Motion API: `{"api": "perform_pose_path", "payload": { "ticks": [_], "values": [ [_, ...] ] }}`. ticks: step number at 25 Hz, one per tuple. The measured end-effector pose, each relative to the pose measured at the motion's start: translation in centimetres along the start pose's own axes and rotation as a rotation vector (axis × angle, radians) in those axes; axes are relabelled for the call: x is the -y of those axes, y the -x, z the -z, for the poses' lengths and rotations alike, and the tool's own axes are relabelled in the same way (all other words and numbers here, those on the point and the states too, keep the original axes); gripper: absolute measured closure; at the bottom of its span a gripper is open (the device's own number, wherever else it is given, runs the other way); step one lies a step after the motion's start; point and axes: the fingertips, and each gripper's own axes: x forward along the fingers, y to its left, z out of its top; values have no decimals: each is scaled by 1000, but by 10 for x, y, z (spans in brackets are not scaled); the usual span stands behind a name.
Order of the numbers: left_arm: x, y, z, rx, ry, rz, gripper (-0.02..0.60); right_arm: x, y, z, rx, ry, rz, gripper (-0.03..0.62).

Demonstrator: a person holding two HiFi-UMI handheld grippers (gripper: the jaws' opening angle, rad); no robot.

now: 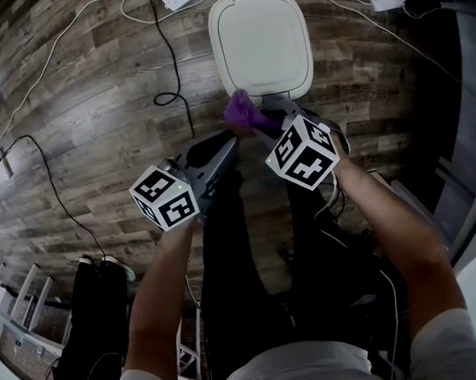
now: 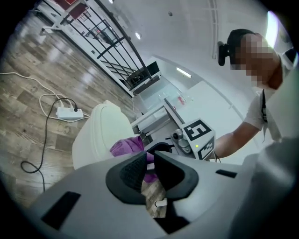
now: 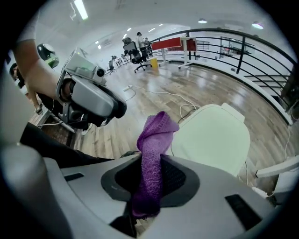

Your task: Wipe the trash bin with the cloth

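Black-and-white marker cubes ride on two hand-held grippers as a person reaches down over a wood-plank floor (image 1: 93, 114), both forearms stretched forward and angled inward so the tools nearly meet. The right gripper (image 3: 150, 170) has its jaws clamped on a purple cloth (image 3: 152, 158), gripped partway along so that a folded end stands up past the pads and a short tail hangs below, apparently to leave a soft wad out front for rubbing. The left gripper (image 2: 148, 161) sits just beside it, jaws parted by only a narrow slit and holding nothing; the purple seen through that slit lies beyond the pads. It looks placed to help arrange the cloth or to steady things, though that is a judgement. Just past the raised cloth stands the white bin (image 1: 260, 36), lid down, its near edge close to the cloth but not clearly touched by it, so wiping appears about to start, not under way. Farther off, cables (image 1: 170, 59) trail across the floor to a power strip (image 2: 66, 112).
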Motion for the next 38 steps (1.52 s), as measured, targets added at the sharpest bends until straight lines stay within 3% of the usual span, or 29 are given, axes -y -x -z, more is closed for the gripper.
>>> {"api": "perform_pose_path", "payload": {
  "ticks": [9,14,22,25,34,38],
  "values": [
    [39,-54,-5,-68,-87,35,572,53,55,51,140,-196,102,494],
    [50,-90,-8,-94,-89,-11,572,95,81,95,188,-294,158,494],
    [58,-140,-24,-134,-166,-120,571,180,94,149,215,-332,221,493],
    [59,-153,-37,-156,-203,-149,571,204,95,156,196,-312,232,493],
    [31,-166,-76,-206,-278,-108,572,241,89,138,113,-301,291,493],
    [8,-168,-86,-298,-307,-87,571,257,76,125,47,-291,331,493]
  ]
}}
